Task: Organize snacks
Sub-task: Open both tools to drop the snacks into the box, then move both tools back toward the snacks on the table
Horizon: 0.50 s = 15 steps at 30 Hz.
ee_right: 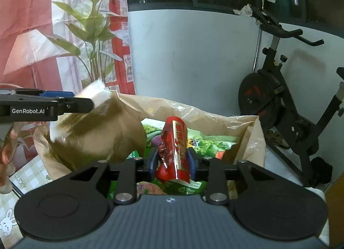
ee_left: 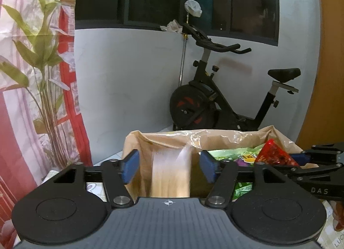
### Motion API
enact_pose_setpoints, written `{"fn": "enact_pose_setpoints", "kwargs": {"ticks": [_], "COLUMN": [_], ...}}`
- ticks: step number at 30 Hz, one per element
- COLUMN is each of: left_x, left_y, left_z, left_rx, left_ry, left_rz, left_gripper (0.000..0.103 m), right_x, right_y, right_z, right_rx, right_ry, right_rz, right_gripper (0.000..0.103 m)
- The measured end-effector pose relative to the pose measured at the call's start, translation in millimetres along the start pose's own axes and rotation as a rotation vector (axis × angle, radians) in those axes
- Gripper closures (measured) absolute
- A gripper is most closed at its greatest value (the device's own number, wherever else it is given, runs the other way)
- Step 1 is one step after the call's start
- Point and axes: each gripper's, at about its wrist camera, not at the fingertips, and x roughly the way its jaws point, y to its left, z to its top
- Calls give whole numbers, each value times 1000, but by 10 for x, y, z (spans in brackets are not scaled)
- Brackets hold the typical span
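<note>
The right gripper (ee_right: pixel 172 160) is clamped on a red snack packet (ee_right: pixel 175 148) above the brown plastic bag (ee_right: pixel 103 132), whose green packets (ee_right: pixel 202 143) are half hidden. The left gripper (ee_left: pixel 167 166) is spread wide; a blurred pale strip (ee_left: pixel 171 175) of the bag hangs loose between its blue pads (ee_left: pixel 130 166).

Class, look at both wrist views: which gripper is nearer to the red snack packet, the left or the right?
Right. The right gripper is shut on the red snack packet above the brown bag. The left gripper is open at the bag's far edge, apart from the packet.
</note>
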Motion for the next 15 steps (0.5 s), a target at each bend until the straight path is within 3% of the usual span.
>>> {"fn": "enact_pose_setpoints", "kwargs": {"ticks": [2,6,9,12,15], "left_x": [-42,-134,-219,-313,-433], "left_y": [0,11,20,17,49], "left_z": [12,47,61,57,39], "left_rx": [9,14,19,23,25], "left_ry": [-9,-16,-21,-23,-22], "left_rz": [9,13,8,16,19], "left_gripper": [31,25,24,20,20], "right_x": [-22,-68,-147,-228,-340], "right_y": [8,44,43,59,110], "right_z": [6,31,45,53,44], "right_rx": [-10,-43,-28,-24,-30], "right_ry": [-8,-10,-21,-24,-33], "right_rz": [-3,-36,-39,-42,-39], "right_gripper": [65,44,42,31,31]}}
